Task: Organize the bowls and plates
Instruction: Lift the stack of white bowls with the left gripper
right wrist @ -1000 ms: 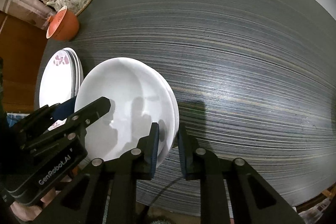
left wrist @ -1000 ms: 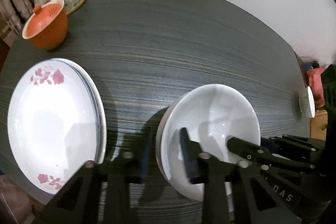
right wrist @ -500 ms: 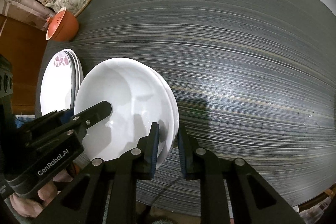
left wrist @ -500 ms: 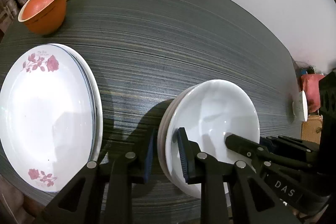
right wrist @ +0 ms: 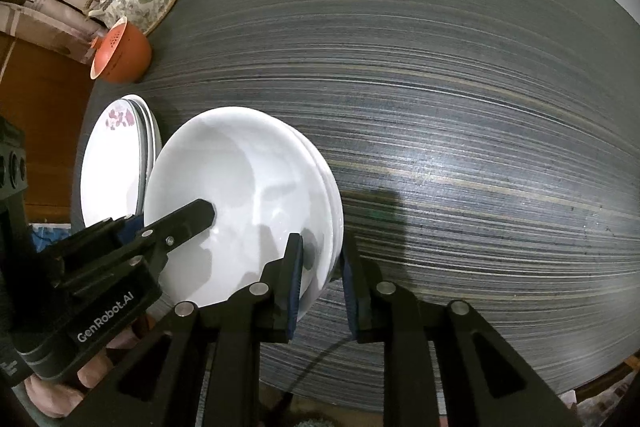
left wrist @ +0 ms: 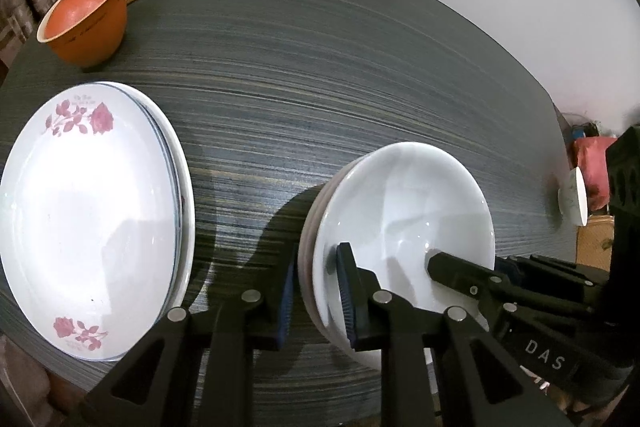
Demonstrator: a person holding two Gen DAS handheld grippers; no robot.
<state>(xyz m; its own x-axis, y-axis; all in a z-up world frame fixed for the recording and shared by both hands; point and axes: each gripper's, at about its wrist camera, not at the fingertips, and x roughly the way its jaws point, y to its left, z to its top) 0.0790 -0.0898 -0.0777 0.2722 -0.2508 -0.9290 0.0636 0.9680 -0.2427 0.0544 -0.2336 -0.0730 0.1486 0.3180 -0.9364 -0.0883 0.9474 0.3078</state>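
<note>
Bowls (left wrist: 400, 223), nested right of the rose plates (left wrist: 88, 219), sit pinched at their near rim by the left tool (left wrist: 316, 291), while the right view shows the right tool (right wrist: 320, 279) clamping the opposite rim, probably for a level two-handed lift.

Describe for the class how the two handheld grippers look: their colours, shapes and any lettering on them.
Both are matte black with angular, triangular cut-out frames and silver rivets. The left gripper and right gripper each carry two flat fingers faced with dark blue ribbed pads. White lettering reads "DAS" on the right one's body, seen from the left camera, and "GenRobot.AI" on the left one's, seen from the right.
</note>
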